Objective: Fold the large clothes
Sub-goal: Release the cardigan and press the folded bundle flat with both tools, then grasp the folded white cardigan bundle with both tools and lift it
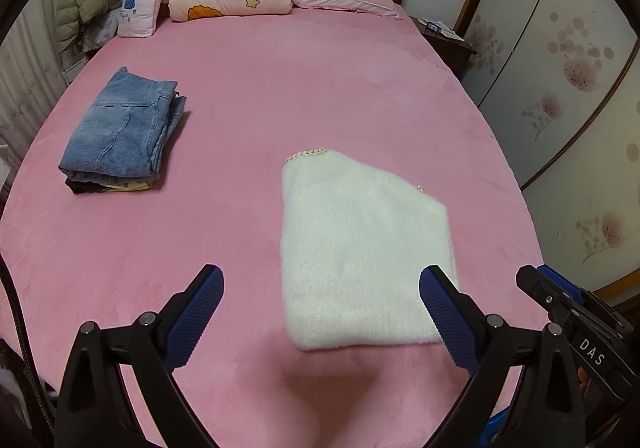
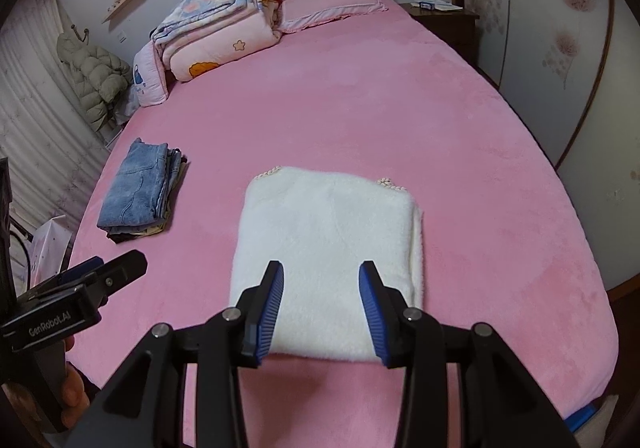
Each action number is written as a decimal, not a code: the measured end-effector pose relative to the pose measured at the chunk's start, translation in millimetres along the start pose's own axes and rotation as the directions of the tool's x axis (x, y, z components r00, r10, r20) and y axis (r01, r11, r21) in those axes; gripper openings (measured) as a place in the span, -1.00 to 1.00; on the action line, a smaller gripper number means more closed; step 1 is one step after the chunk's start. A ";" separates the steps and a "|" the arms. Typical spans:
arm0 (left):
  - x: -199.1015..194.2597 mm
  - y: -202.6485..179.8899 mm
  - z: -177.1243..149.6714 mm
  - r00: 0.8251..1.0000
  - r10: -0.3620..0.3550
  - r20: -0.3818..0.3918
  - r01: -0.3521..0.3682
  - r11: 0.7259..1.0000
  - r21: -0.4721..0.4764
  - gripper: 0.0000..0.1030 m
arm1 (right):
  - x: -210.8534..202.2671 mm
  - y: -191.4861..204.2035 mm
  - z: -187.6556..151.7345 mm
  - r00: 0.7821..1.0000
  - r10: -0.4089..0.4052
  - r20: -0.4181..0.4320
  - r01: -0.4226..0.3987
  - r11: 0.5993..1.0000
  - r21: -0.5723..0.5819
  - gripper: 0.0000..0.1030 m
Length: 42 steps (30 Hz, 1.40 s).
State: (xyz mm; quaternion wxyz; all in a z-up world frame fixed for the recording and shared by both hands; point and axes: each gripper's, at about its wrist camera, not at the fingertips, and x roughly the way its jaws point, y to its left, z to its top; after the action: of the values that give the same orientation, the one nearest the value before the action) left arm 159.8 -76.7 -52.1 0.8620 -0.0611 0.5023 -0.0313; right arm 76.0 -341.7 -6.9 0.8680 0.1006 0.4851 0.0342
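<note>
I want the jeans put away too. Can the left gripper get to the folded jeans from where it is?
Probably yes. The left gripper has its jaws wide open with nothing in them, and only bare pink bed lies between it and the folded jeans. It would need to move over first.

White letters "DAS" stand on the black body of the right gripper (image 1: 560, 300), seen at the edge of the left wrist view. "GenRobot.AI" is printed in pale letters on the black body of the left gripper (image 2: 116, 268), in the right wrist view.

White fluffy garment (image 2: 326, 248) folded flat, squarish, on pink bed (image 2: 440, 120)
</note>
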 end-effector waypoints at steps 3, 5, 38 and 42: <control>-9.8 1.6 -6.3 1.000 0.004 0.010 -0.004 1.000 -0.006 0.90 | -9.1 2.4 -5.1 1.000 -0.009 -0.005 0.009 1.000 -0.002 -0.23; -16.7 1.1 -12.0 1.000 0.002 0.013 -0.002 1.000 -0.002 0.90 | -15.8 3.5 -9.3 1.000 -0.025 -0.006 0.025 1.000 -0.006 -0.23; 207.6 -7.9 -31.1 0.959 0.006 -0.282 -0.026 0.997 -0.066 0.98 | 154.2 -133.6 -24.3 0.959 0.152 -0.240 -0.143 0.988 0.052 0.50; 242.8 11.8 -27.6 0.945 -0.062 -0.321 0.014 0.989 -0.151 0.98 | 189.3 -145.5 -27.3 0.929 0.228 -0.292 -0.200 0.972 0.124 0.50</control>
State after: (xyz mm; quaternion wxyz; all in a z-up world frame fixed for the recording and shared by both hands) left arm 255.5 -95.1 -276.5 0.7601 -0.1278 0.6368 -0.0206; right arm 147.1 -450.3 -209.1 0.7685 0.1863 0.6000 0.1213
